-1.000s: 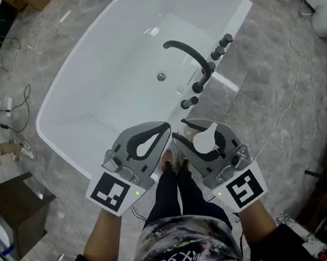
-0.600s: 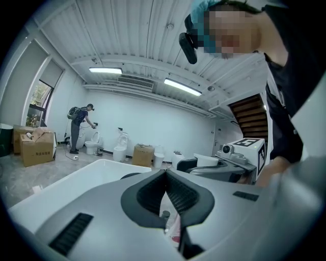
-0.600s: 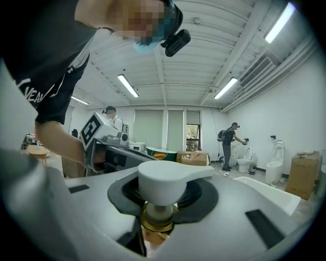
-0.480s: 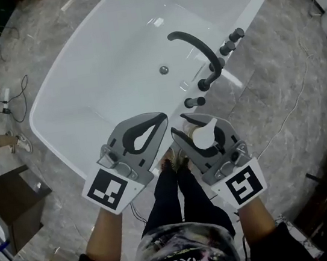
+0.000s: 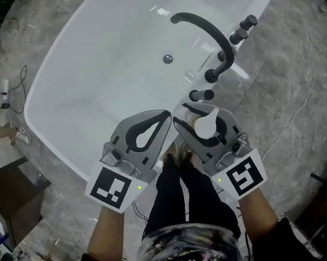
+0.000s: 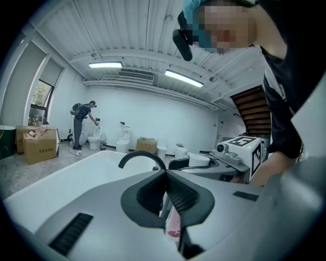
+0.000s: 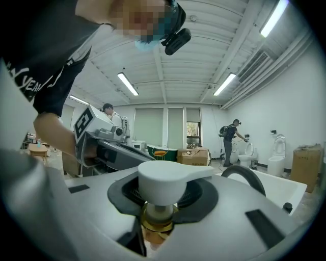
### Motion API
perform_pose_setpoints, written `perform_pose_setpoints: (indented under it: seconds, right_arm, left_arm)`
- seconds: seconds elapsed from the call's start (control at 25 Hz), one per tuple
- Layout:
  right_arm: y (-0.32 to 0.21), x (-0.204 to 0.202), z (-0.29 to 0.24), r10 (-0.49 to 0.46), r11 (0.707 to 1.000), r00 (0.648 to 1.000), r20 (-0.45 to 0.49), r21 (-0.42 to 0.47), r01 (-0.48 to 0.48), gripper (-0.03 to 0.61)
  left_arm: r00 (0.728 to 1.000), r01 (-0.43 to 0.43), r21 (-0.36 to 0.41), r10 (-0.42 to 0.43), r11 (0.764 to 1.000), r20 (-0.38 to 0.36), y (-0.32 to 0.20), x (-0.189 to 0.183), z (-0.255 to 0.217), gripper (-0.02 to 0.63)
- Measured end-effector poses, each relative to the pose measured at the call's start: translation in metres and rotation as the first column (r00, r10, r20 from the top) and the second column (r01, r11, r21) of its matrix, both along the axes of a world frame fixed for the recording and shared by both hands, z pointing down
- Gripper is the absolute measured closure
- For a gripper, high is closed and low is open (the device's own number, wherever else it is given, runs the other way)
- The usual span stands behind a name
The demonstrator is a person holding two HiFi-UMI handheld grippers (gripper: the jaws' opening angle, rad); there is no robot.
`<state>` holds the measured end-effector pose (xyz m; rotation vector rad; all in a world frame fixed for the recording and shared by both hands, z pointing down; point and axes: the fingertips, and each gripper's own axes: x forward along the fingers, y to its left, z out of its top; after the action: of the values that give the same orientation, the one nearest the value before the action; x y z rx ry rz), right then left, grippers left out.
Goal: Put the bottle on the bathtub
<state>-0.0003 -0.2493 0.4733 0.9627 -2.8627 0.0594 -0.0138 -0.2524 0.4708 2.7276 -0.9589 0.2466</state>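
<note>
Looking steeply down, the nearest things are the wearer's dark-trousered legs (image 5: 182, 194), with a forearm on each side leading up to the two tools. Left gripper (image 5: 166, 116): jaw tips pressed together, a teardrop-shaped gap behind them, nothing gripped. In its own view a pinkish-white strip (image 6: 173, 224) shows through the slit lower down, too blurred to name. Right gripper (image 5: 195, 116): jaws narrow, clamped on the neck of the bottle (image 5: 205, 125). Its white pump head (image 7: 163, 186) sits above the pads and a gold collar (image 7: 157, 218) just below them; the body hangs under the jaws, mostly hidden. The two tools sit side by side, tips near each other, both pointing toward the bathtub (image 5: 109, 50). The bottle is held in the air at the tub's near edge, just short of the closest black knob (image 5: 202, 95), not resting on anything that can be seen. Beyond the knob, a black faucet (image 5: 206, 26) arches over the basin, with more dark controls along the same side. A round drain (image 5: 168, 58) sits in the white floor of the tub. Around the tub lies a grey marbled floor (image 5: 292, 95), with a thin cable (image 5: 2, 108) trailing at the left. Far off in the left gripper view, a cardboard box (image 6: 38, 145) stands at the left, a second person (image 6: 81, 125) is beside a row of toilets (image 6: 122, 140) against the back wall, and strip lights run along the ceiling.
</note>
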Motion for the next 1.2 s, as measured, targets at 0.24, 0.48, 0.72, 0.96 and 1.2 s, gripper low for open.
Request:
perform_pose_setpoints:
  seconds: [0.24, 0.48, 0.72, 0.96, 1.2]
  right_arm:
    - [-0.003, 0.003, 0.027, 0.014, 1.000, 1.000, 0.014, -0.001, -0.014, 0.466]
    - [-0.005, 0.000, 0.050, 0.010, 1.000, 1.000, 0.008, -0.003, -0.010, 0.466]
    - [-0.006, -0.004, 0.066, 0.002, 1.000, 1.000, -0.008, 0.002, -0.002, 0.466]
    - [-0.012, -0.008, 0.070, 0.006, 1.000, 1.000, -0.023, 0.021, -0.006, 0.466]
    - [-0.013, -0.006, 0.080, 0.016, 1.000, 0.999, -0.040, 0.018, -0.015, 0.466]
  left_arm:
    - [1.000, 0.019, -0.017, -0.019, 1.000, 0.002, 0.002, 0.000, 0.026, 0.600]
    - [1.000, 0.029, -0.031, -0.029, 0.999, 0.002, 0.003, -0.001, 0.047, 0.600]
    - [0.999, 0.039, -0.037, -0.039, 0.999, -0.002, 0.002, -0.003, 0.062, 0.600]
    - [0.999, 0.048, -0.046, -0.048, 0.998, -0.007, 0.002, -0.006, 0.070, 0.600]
    - [0.999, 0.041, -0.052, -0.041, 0.998, -0.006, 0.002, -0.007, 0.075, 0.600]
